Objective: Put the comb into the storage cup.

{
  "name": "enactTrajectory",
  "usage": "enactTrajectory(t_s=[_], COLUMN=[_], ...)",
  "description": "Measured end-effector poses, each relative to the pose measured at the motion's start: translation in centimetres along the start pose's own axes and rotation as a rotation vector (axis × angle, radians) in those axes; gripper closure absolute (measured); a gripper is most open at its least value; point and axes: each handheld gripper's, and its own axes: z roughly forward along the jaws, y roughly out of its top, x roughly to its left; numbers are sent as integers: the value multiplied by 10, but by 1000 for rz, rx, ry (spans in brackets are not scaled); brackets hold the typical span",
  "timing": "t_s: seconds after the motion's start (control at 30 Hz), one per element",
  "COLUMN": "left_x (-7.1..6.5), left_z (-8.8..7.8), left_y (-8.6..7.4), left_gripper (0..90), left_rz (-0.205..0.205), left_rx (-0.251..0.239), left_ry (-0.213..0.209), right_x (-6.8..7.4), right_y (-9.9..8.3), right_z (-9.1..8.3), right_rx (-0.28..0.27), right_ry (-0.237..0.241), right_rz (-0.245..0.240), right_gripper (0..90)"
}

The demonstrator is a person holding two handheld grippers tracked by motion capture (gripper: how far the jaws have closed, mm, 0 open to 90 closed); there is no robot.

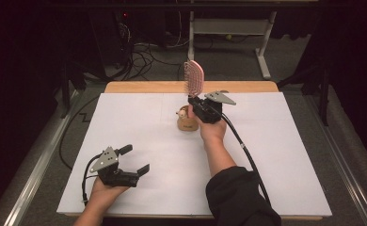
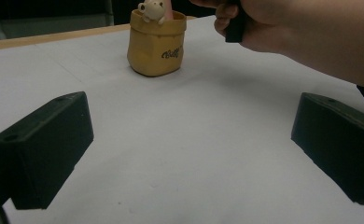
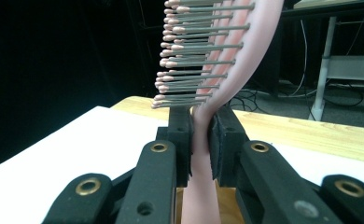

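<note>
A pink hairbrush (image 1: 194, 76) stands upright above a small tan cup (image 1: 187, 123) near the table's middle. My right gripper (image 1: 196, 101) is shut on the brush's handle just below the bristles. In the right gripper view the pink handle (image 3: 201, 154) is pinched between both black pads, with the bristles (image 3: 194, 51) rising above. The tan cup (image 2: 156, 43) carries a small pale animal figure (image 2: 151, 9) at its rim and dark lettering on its side. My left gripper (image 1: 135, 160) rests open near the table's front left with nothing between its jaws.
A white sheet (image 1: 275, 150) covers the wooden table (image 1: 148, 86). Behind the table lie floor cables (image 1: 144, 56) and a white desk frame (image 1: 261, 42). A metal rail (image 1: 35, 165) runs along the left side.
</note>
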Motion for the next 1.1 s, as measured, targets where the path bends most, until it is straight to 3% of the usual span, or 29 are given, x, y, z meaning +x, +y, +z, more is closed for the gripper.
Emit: enactTrajectory(t_s=[1.1], left_x=[-1], left_z=[1], left_y=[0], left_gripper=[0], left_rz=[2], left_rx=[5], left_ry=[0], right_x=[-2], right_y=[-20], right_z=[2], right_rx=[30], right_ry=[-9], right_rz=[53], right_gripper=[813])
